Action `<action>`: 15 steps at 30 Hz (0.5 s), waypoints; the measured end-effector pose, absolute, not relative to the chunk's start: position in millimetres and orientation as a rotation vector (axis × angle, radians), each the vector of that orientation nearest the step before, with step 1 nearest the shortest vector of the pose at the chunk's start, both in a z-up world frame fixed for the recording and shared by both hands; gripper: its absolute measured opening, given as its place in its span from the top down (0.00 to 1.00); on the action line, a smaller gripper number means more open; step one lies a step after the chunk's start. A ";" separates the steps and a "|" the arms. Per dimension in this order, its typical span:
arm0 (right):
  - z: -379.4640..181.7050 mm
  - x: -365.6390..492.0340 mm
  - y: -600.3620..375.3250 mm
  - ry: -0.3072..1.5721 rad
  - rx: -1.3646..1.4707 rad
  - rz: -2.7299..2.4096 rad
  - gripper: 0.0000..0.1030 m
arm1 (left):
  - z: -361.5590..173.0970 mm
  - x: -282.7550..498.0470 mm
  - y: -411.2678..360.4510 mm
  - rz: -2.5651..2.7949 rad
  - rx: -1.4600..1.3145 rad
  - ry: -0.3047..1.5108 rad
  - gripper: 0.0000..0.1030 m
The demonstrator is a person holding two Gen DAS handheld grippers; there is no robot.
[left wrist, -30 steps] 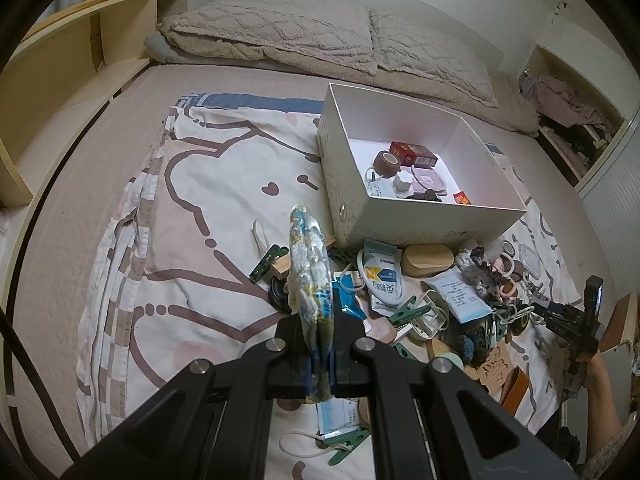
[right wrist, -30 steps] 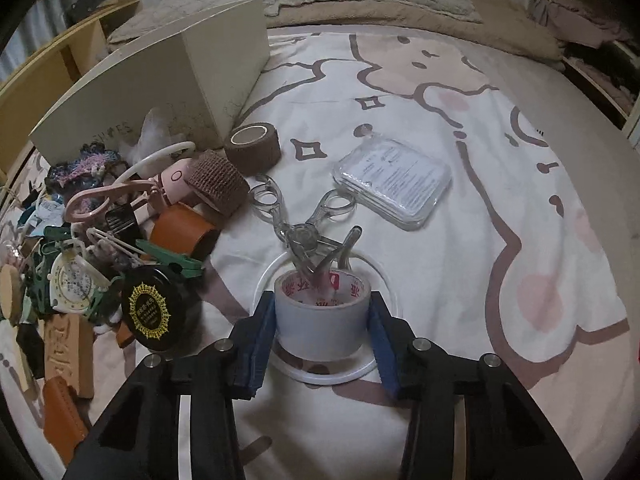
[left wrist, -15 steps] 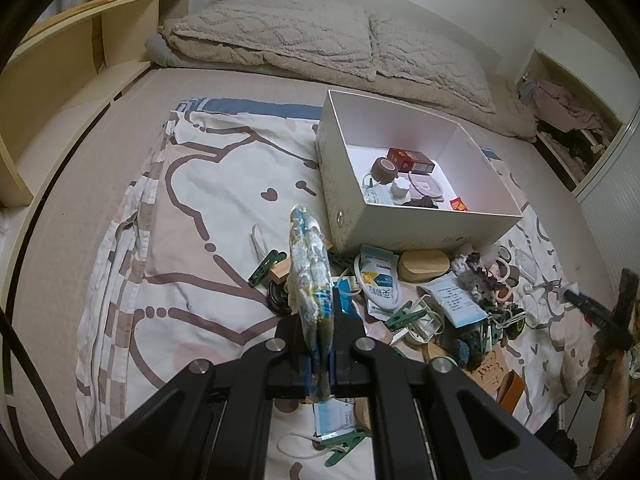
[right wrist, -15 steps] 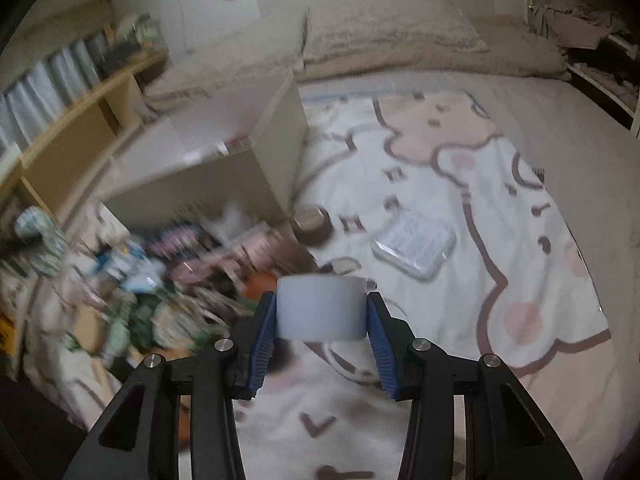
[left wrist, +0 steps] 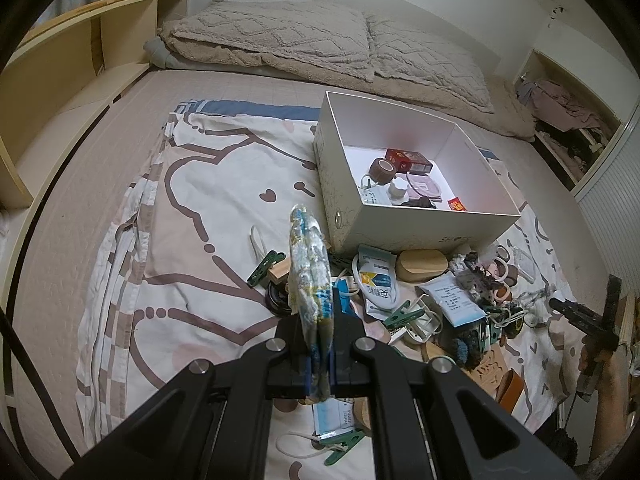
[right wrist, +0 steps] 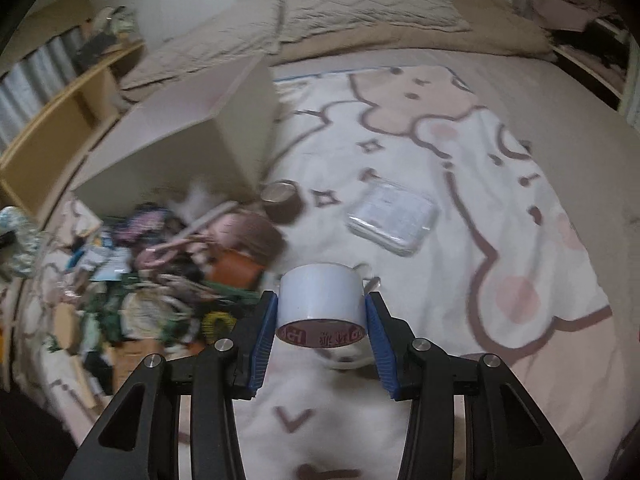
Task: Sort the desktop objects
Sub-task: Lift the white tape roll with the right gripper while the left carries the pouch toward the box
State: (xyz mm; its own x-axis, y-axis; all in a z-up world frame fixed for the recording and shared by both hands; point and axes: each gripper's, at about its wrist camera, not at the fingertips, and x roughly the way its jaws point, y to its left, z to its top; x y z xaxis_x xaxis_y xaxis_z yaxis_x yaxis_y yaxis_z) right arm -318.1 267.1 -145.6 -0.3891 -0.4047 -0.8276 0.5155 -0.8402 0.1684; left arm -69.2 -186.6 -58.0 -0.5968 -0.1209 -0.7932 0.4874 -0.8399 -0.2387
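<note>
White tape roll [right wrist: 320,300] sits clamped between the blue pads of our right hand-held gripper [right wrist: 321,322], and that is the change: a second ago the roll stood on the bedspread [right wrist: 440,152] over a pair of scissors; now it is lifted clear, with the cloth blurred beneath it. We read this as pick done, carry begun, the roll probably bound for the box [left wrist: 420,232] like the tape already in there.

Our left hand-held gripper [left wrist: 320,344] has not moved. Its jaws are shut tight on a flat blue-and-white packet [left wrist: 310,276], which stands upright out of them, above the near-left edge of the clutter pile [left wrist: 440,304]. So we have two things in hand and neither is sorted yet.

As for containers, only the box counts. It is white, open-topped, on the bed [left wrist: 100,200] just beyond the pile. Inside we can see a brown tape roll [left wrist: 382,169], a red carton [left wrist: 408,160], a pink round thing, a small white piece and some scraps, all gathered on the floor's left half; the right half is mostly bare, so there is room. A clear flat case [right wrist: 392,216] and another brown roll [right wrist: 280,200] lie loose on the bedspread right of the box.
</note>
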 end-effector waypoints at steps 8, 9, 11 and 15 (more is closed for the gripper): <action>-159.8 -319.9 274.2 0.102 1.346 -2.177 0.56 | -58.3 -69.5 -186.0 -2.451 1.178 0.625 0.94; -159.9 -318.0 274.8 0.089 1.353 -2.164 0.56 | -58.2 -69.4 -185.8 -2.452 1.179 0.624 0.94; -160.2 -312.1 274.2 0.063 1.364 -2.123 0.56 | -58.4 -70.0 -185.7 -2.452 1.179 0.624 0.94; -163.3 -299.7 269.4 0.066 1.389 -2.060 0.56 | -58.2 -69.9 -185.4 -2.450 1.179 0.625 0.94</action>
State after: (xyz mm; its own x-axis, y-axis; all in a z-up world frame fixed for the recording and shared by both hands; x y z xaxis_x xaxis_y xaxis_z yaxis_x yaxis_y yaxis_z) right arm -299.7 269.4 -163.3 -0.2327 -0.4793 -0.8462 0.5325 -0.7909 0.3015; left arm -69.9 -185.4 -58.2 -0.5927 -0.1186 -0.7966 0.4857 -0.8416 -0.2360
